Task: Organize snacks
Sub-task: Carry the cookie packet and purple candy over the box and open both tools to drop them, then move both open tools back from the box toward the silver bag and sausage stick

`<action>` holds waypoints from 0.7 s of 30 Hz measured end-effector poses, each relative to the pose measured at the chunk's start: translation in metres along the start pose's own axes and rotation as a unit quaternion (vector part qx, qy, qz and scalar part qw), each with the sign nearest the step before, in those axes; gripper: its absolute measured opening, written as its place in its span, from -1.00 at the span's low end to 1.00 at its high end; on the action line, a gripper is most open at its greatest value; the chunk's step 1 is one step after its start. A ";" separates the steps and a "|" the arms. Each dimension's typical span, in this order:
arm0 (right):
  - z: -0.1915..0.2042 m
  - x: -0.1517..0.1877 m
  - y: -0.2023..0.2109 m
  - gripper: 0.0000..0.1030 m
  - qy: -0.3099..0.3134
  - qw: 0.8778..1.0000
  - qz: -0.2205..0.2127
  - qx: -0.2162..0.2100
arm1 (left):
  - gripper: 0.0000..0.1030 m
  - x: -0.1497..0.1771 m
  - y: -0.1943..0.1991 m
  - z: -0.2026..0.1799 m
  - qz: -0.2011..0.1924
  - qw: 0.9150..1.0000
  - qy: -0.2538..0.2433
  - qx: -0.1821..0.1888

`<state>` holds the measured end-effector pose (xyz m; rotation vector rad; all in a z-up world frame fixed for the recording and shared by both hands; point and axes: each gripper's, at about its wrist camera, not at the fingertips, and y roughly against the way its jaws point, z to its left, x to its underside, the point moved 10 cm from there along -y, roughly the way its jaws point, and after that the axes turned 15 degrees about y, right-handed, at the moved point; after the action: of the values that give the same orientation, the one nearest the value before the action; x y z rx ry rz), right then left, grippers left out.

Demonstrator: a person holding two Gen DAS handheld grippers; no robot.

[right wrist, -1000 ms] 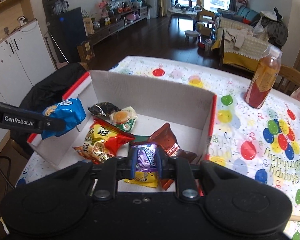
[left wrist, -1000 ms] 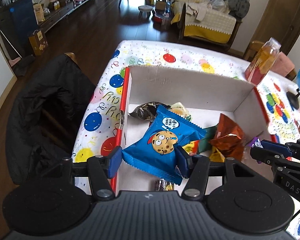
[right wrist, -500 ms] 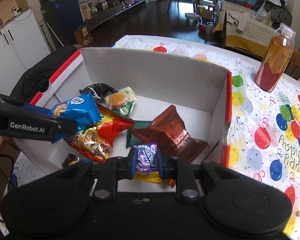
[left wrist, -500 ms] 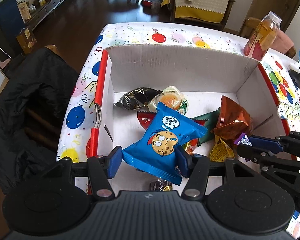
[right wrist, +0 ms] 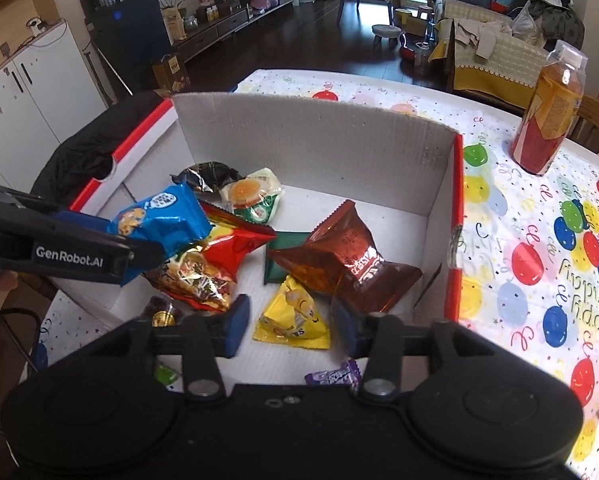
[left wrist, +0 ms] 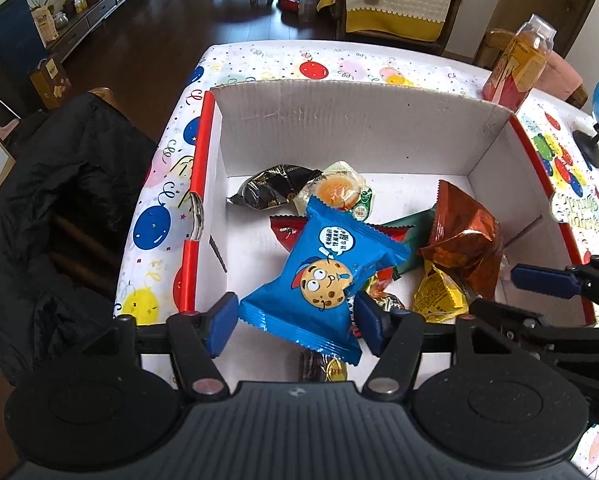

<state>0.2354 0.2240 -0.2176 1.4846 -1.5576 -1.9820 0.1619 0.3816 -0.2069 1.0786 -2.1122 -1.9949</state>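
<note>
Cookie packet (left wrist: 323, 276) lies between the left hand-held gripper's (left wrist: 291, 322) just-widened jaws; right hand-held gripper (right wrist: 289, 330), newly opened, hangs empty above the box (right wrist: 319, 140).

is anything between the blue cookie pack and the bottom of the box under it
Yes. Under the blue cookie pack, between the left gripper's fingers, lie a red snack bag and a small dark gold-sealed sweet, so it would land on those.

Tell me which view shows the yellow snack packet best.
Right wrist view: the yellow snack packet lies whole and unobstructed on the box floor. In the left wrist view it is partly hidden behind the brown bag.
</note>
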 end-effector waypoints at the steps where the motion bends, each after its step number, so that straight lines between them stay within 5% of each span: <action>1: 0.000 -0.001 0.004 0.16 0.000 1.000 -0.004 0.001 | 0.29 0.000 0.002 0.000 -0.001 1.000 0.002 0.003; 21: -0.001 -0.003 0.097 0.78 -0.033 0.995 -0.083 0.039 | 0.74 0.003 0.084 -0.025 -0.079 0.994 -0.021 0.072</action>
<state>0.2002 0.1854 -0.1362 1.6441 -1.6039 -2.1029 0.1343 0.3528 -0.1294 1.2732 -2.2904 -1.9717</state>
